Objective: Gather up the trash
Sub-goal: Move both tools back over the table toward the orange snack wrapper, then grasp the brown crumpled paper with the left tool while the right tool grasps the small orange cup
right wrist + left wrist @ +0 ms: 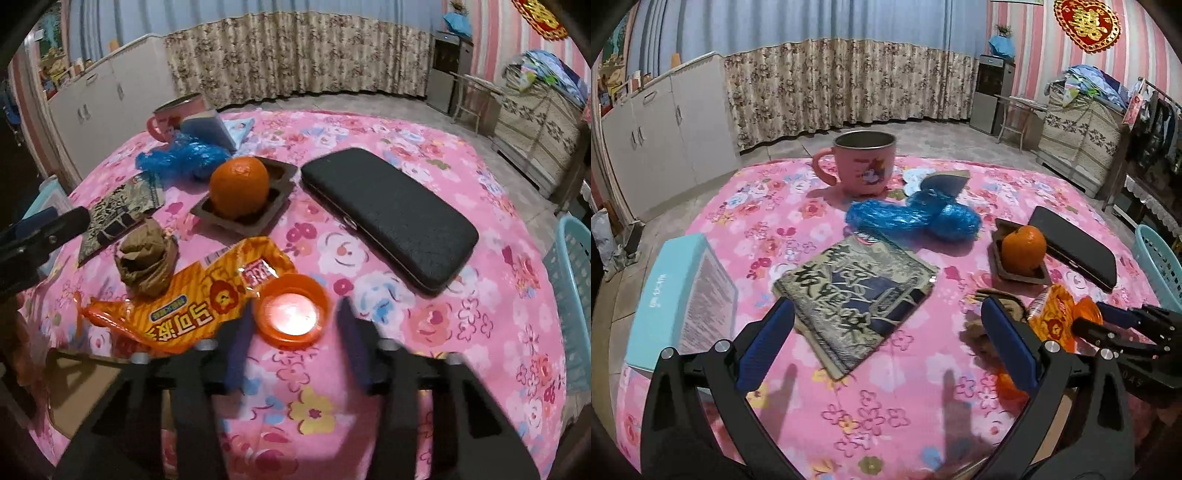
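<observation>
Orange lid (291, 314) is seen between the right gripper (295, 321) fingers, not squeezed. The left gripper (886, 314) is held wide apart over the pink table (886, 406).

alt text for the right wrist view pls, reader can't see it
The right gripper straddles an orange plastic lid attached to an orange snack wrapper on a pink floral tablecloth. Behind lie a crumpled brown paper wad, an orange in a brown tray, and a black case.
</observation>
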`<state>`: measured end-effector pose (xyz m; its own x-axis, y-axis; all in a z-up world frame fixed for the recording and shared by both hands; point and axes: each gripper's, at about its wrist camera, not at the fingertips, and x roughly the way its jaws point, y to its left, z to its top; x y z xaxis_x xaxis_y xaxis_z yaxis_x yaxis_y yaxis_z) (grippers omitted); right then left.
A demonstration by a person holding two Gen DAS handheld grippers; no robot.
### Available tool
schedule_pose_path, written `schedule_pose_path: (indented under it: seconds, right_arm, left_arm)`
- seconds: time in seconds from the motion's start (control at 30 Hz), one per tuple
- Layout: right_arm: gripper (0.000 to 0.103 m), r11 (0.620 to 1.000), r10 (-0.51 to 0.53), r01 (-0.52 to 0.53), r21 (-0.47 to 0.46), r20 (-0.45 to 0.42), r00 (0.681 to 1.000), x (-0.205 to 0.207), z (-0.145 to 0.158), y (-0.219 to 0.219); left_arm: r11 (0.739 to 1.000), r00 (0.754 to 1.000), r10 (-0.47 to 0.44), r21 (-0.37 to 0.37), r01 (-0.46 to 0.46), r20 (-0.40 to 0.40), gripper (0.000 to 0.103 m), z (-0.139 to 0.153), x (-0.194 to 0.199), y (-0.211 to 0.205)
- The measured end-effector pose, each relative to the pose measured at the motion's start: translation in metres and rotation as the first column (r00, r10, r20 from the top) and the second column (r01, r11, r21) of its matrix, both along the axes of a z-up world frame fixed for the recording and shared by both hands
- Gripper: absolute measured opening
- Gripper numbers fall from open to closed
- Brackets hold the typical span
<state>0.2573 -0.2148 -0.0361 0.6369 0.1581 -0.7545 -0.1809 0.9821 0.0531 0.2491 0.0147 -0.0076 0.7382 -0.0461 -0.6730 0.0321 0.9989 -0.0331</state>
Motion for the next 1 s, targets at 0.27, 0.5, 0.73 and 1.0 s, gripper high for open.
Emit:
schedule_pose_path:
  seconds: [0.27,0.5,0.73,1.0]
  right_arm:
    - [0.040,0.998,-0.064,0.065,-0.007,0.082,0.995,0.003,0.025,-0.030]
    - [0.040,0.992,-0.125,0.124,0.012,0.075,0.989,0.007,0.028,-0.063]
    - [0.040,0.991,-0.135,0.135,-0.001,0.079,0.988,0.006,0.027,-0.073]
    - [0.040,0.990,-0.139,0.139,0.006,0.095,0.986,0.002,0.032,-0.085]
  left_arm:
    - [0.997,0.997,-0.074,-0.014,0.073,-0.035,0.098,-0.009,0.009,-0.033]
    - [0.986,0.983,-0.166,-0.045,0.163,-0.073,0.090,-0.014,0.010,-0.062]
    - [0.979,0.971,-0.203,-0.049,0.198,-0.126,0.056,-0.025,0.014,-0.073]
    - [0.972,0.967,-0.235,-0.016,0.235,-0.100,0.044,-0.013,0.017,-0.080]
